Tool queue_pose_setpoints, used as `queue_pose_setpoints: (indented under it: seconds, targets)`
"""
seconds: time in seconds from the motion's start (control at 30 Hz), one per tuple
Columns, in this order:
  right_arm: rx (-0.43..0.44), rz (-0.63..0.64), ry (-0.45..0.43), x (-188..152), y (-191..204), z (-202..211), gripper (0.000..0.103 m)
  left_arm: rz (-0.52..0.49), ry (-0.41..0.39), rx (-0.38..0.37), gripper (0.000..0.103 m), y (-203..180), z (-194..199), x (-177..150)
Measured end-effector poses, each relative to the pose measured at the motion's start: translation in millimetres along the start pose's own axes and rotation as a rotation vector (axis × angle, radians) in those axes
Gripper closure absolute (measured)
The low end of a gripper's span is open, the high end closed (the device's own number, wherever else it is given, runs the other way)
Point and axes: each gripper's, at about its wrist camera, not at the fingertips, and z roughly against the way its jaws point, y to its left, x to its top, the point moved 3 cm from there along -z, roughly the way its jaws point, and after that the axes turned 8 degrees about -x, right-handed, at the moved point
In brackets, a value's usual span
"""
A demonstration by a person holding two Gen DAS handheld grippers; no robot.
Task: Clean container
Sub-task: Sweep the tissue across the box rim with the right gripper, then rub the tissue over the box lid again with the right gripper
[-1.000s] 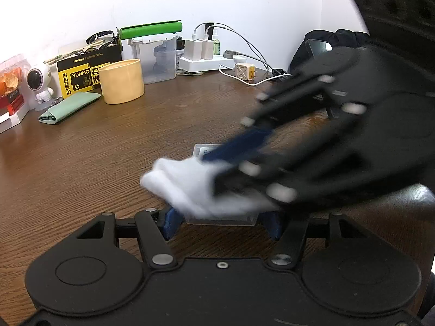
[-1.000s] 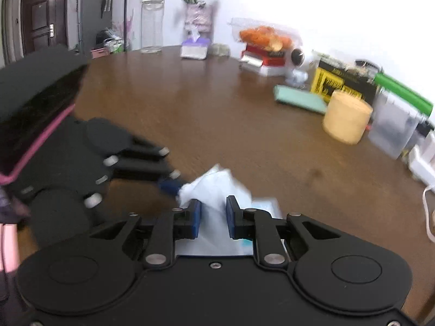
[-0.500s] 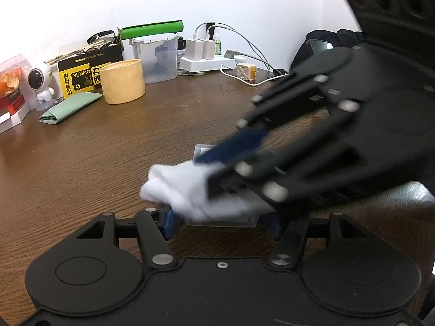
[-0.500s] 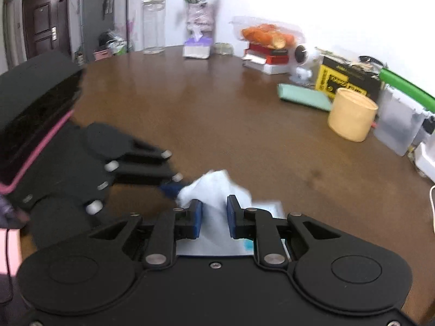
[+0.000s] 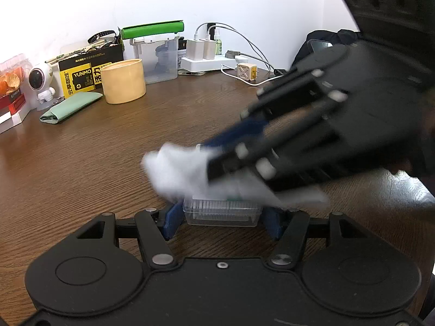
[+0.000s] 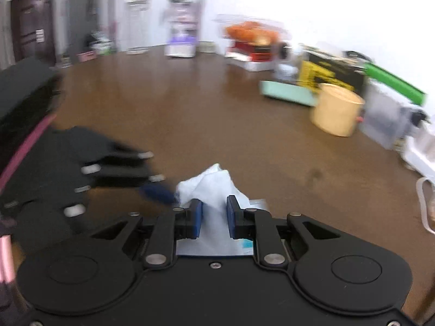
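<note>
Right, my left gripper (image 5: 221, 218) clamps the clear container (image 5: 221, 212) on the table (image 5: 81, 163); my right gripper (image 6: 213, 214), seemingly pinching the white tissue (image 6: 210, 184), should wipe slowly, pressing evenly

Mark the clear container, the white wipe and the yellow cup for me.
clear container (image 5: 221, 212): left wrist view, on its ribbed near wall between the left gripper's pads.
white wipe (image 6: 213, 183): right wrist view, on the bunched top above the right gripper's pads.
yellow cup (image 5: 124, 81): left wrist view, on its side wall.
</note>
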Motion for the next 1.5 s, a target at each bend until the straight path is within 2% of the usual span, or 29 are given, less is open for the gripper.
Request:
queue_pose_setpoints:
  seconds: [0.03, 0.13, 0.2, 0.3, 0.37, 0.47, 0.53, 0.57, 0.63, 0.77, 0.83, 1.0, 1.1, 1.23, 1.27, 1.37, 1.47, 1.5]
  targets:
    - [-0.034, -0.007, 0.003, 0.5, -5.5, -1.9, 0.083, 0.001, 0.000, 0.000, 0.042, -0.4, 0.1, -0.1]
    - [-0.047, -0.019, 0.047, -8.8, -22.5, 10.2, 0.083, 0.002, -0.001, -0.002, 0.043, -1.3, 0.3, -0.4]
    - [-0.003, -0.015, 0.066, -14.1, -21.6, 19.9, 0.083, 0.002, -0.001, -0.002, 0.042, -1.2, 0.2, -0.4]
    - [0.112, 0.005, 0.043, -11.6, 0.2, 20.2, 0.083, 0.002, -0.001, -0.002, 0.042, -1.1, 0.0, -0.6]
    - [0.115, 0.029, 0.022, -3.9, 13.5, 10.2, 0.083, 0.002, -0.001, -0.002, 0.042, -0.7, -0.2, -0.6]
    - [0.024, 0.021, 0.008, 2.6, 6.6, -1.7, 0.083, -0.001, 0.000, 0.000, 0.042, -0.7, 0.0, -0.6]
    - [-0.058, 0.017, 0.022, 0.2, -6.8, -0.5, 0.083, 0.000, 0.000, -0.001, 0.042, -0.5, -0.1, -0.6]
    - [-0.067, 0.010, 0.037, -3.5, -13.6, 3.5, 0.083, 0.000, 0.000, -0.001, 0.042, -0.4, -0.1, -0.7]
    - [-0.044, -0.008, 0.056, -11.0, -20.8, 13.2, 0.083, 0.000, -0.001, -0.001, 0.042, -0.4, 0.0, -0.8]
    - [0.090, -0.011, 0.030, -12.6, 2.8, 19.3, 0.083, 0.002, -0.001, -0.002, 0.042, -1.1, 0.0, -0.8]
    - [0.080, 0.018, 0.006, -5.9, 14.1, 11.7, 0.083, 0.001, 0.000, -0.001, 0.042, -0.9, -0.1, -0.9]
    - [-0.063, 0.005, 0.026, -4.3, -12.2, 3.9, 0.083, -0.001, 0.000, 0.001, 0.042, -1.5, 0.3, -1.5]
    - [-0.009, -0.018, 0.061, -15.7, -21.1, 18.4, 0.083, 0.000, 0.000, -0.001, 0.042, -1.6, 0.4, -1.5]
    - [0.098, 0.021, 0.034, -12.5, 6.0, 22.1, 0.083, -0.002, 0.000, 0.000, 0.042, -1.8, 0.1, -1.4]
    - [0.102, 0.035, 0.021, -9.3, 12.1, 18.6, 0.084, -0.002, 0.000, 0.000, 0.042, -1.8, 0.0, -1.5]
    - [0.039, 0.032, 0.003, -1.4, 10.2, 5.3, 0.084, -0.002, 0.000, 0.001, 0.042, -1.9, -0.4, -1.3]
    - [-0.055, 0.028, 0.022, -6.0, -7.7, 7.9, 0.083, -0.001, 0.000, 0.000, 0.042, -1.7, -0.5, -1.3]
    - [-0.058, 0.019, 0.032, -9.2, -13.0, 11.4, 0.083, -0.001, 0.000, 0.000, 0.042, -1.5, -0.5, -1.2]
